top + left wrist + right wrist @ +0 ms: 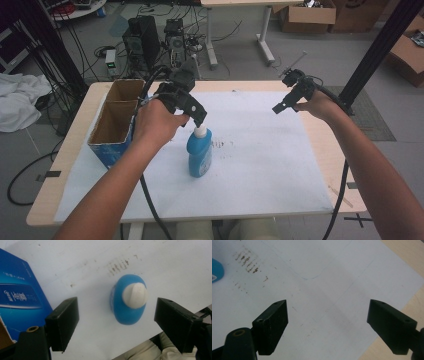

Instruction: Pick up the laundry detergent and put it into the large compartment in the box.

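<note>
The left gripper (199, 119) hangs wide open right over the white cap of the upright blue bottle (199, 155) at mid-bench, apparently lined up to grasp it, while the right gripper (281, 107) waits open and empty at 2 o'clock.

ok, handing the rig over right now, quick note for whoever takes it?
Left gripper: open, above the blue bottle, jaws either side of its white cap, not touching it.
Right gripper: open, holds nothing, over the white sheet near the table's right side.
Bottle stands upright mid-table, right of the open cardboard box.
Done: left gripper lined up over the cap.
Left: probably close on the bottle and move it, perhaps into the box.
</note>
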{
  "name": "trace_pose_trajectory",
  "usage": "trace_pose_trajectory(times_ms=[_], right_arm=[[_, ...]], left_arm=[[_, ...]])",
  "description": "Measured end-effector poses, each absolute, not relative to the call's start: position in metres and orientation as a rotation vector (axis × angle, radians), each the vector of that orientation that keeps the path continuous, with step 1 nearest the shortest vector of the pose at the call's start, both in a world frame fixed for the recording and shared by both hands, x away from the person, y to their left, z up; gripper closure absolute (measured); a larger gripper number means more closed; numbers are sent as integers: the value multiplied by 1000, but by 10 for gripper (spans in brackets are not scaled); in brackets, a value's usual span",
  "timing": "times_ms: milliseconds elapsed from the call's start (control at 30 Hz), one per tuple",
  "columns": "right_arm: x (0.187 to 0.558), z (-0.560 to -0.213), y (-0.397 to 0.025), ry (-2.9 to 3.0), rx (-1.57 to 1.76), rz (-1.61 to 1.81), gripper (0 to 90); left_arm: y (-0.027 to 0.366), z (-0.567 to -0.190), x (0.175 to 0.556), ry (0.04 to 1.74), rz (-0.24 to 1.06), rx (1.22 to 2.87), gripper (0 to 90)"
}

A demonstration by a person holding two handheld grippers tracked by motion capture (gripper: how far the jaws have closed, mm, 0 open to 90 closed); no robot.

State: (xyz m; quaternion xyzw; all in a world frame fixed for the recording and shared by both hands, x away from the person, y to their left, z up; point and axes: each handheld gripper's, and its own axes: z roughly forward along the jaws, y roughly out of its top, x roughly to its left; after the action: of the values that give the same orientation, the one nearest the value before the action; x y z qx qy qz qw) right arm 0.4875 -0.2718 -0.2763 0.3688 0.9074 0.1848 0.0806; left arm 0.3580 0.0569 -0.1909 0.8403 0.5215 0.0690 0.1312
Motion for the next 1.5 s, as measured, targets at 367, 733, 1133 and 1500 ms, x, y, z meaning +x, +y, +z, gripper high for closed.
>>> trace_pose_trajectory(times_ms=[367, 733, 1133, 1500], right_arm=[[488, -276, -272, 2715, 1102, 556, 173], [488, -276, -272, 2713, 1099, 560, 174], [488, -277, -272, 2715, 1095, 556, 173], [488, -279, -273, 2720, 1103, 560, 173]], left_arm=[[43, -205, 362, 1422, 162, 2512, 207], [35, -219, 364, 1438, 147, 2523, 207], [27, -237, 367, 1465, 141, 2534, 206], [21, -259, 369, 1483, 124, 2556, 206]])
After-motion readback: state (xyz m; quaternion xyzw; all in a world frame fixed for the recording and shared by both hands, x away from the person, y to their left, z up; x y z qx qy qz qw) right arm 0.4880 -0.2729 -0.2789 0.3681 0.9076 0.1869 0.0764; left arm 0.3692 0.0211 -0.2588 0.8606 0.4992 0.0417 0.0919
